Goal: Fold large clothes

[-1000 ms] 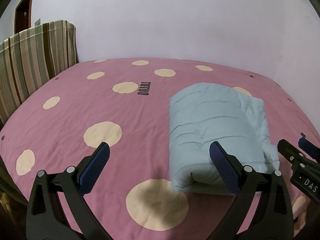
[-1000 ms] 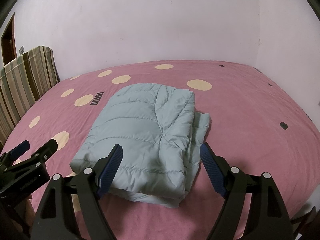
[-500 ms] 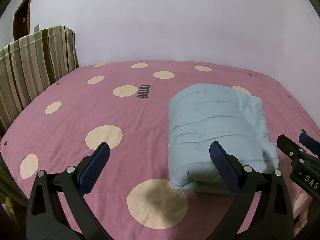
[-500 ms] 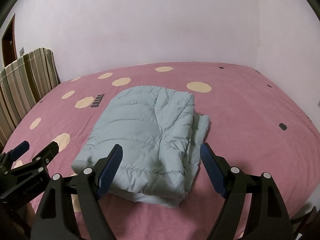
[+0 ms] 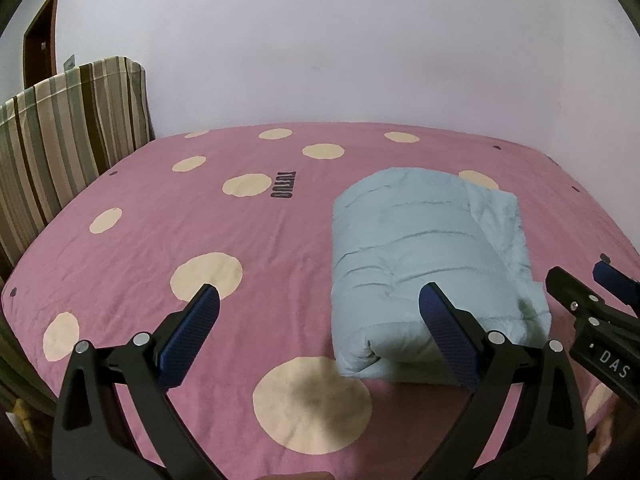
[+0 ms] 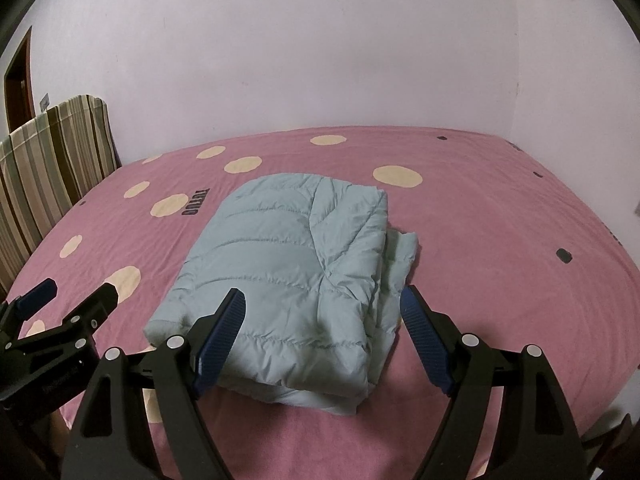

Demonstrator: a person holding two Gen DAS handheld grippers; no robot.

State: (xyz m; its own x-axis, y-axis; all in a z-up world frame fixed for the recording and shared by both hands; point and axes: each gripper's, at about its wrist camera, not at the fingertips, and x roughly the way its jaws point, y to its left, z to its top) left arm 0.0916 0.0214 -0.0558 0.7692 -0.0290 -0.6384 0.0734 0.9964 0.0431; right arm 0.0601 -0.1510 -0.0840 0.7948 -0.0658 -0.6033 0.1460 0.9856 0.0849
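While I hold both tongs above the near edge of the bed [image 6: 500, 220], its pink sheet with cream dots fills most of what I see, running back to the pale wall [image 6: 320, 40]. Left of the bed, at its far corner, stands a striped cushion [image 5: 68, 128], upright against the wall, with a brown door [image 5: 38, 44] behind it.

On the bed, nearer its front edge than the wall, lies the light blue padded jacket [image 6: 288, 264], folded into a thick rectangular bundle with its rolled edge facing me and a looser layer poking out along its right side. Black lettering [image 5: 284, 190] is printed on the sheet just left of the jacket's far end.

My right tongs [image 6: 322, 312] stand wide, pads apart over the jacket's near end, gripping nothing. My left tongs [image 5: 318, 308] are wide too, empty, one pad over a cream dot on the bed and the other over the jacket's near left corner.
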